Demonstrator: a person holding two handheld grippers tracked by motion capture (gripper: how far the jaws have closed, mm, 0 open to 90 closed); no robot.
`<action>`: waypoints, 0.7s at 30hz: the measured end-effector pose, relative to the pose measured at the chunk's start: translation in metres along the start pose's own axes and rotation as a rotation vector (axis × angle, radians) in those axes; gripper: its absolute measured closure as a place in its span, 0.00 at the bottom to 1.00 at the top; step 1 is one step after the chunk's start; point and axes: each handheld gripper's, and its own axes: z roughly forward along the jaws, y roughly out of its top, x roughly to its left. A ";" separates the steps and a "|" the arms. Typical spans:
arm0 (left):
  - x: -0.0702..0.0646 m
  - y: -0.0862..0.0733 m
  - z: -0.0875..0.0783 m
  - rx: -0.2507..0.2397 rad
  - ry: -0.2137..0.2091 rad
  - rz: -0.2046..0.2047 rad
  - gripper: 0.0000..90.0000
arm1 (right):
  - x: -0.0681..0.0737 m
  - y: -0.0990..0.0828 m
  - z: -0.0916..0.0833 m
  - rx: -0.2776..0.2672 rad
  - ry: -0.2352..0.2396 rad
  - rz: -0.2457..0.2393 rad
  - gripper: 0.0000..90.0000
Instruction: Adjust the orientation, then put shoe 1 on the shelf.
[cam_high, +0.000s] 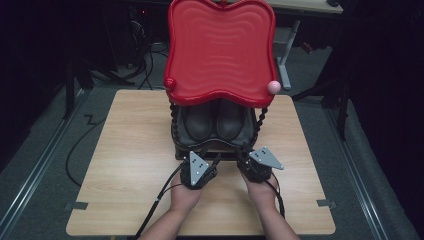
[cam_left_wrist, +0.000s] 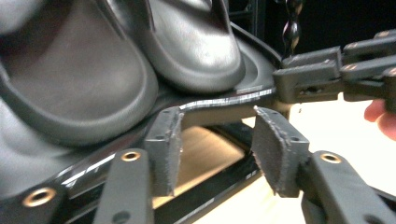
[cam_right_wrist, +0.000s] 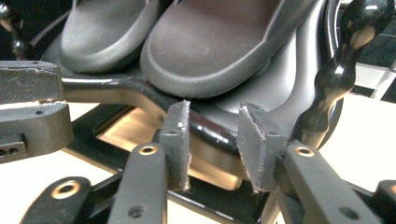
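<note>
Your left gripper (cam_high: 216, 161) sits at the front edge of the black lower tray (cam_high: 178, 136) of the two-tier stand on the wooden table (cam_high: 125, 150). In the left gripper view its jaws stand apart, holding nothing, with the tray's glossy rim (cam_left_wrist: 224, 99) just beyond the pads (cam_left_wrist: 169, 140). The pair of dark shoes (cam_high: 214, 121) rests side by side on that tray, toes toward you, under the red wavy top tray (cam_high: 220, 50). A pink ball (cam_high: 273, 86) caps the red tray's right front corner. Your right gripper (cam_high: 241, 160) is just beside the left, at the same rim. Its jaws are likewise parted and empty, next to the twisted black post (cam_right_wrist: 336, 79).
</note>
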 end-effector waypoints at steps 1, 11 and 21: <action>0.001 -0.001 -0.003 0.007 -0.007 -0.001 0.55 | 0.001 -0.001 -0.002 0.005 0.003 0.001 0.65; 0.024 -0.020 -0.055 0.086 -0.022 0.004 0.42 | 0.002 -0.009 -0.030 -0.004 0.044 -0.015 0.53; 0.074 -0.048 -0.110 0.148 0.090 -0.010 0.40 | -0.008 -0.022 -0.048 0.038 0.026 -0.018 0.49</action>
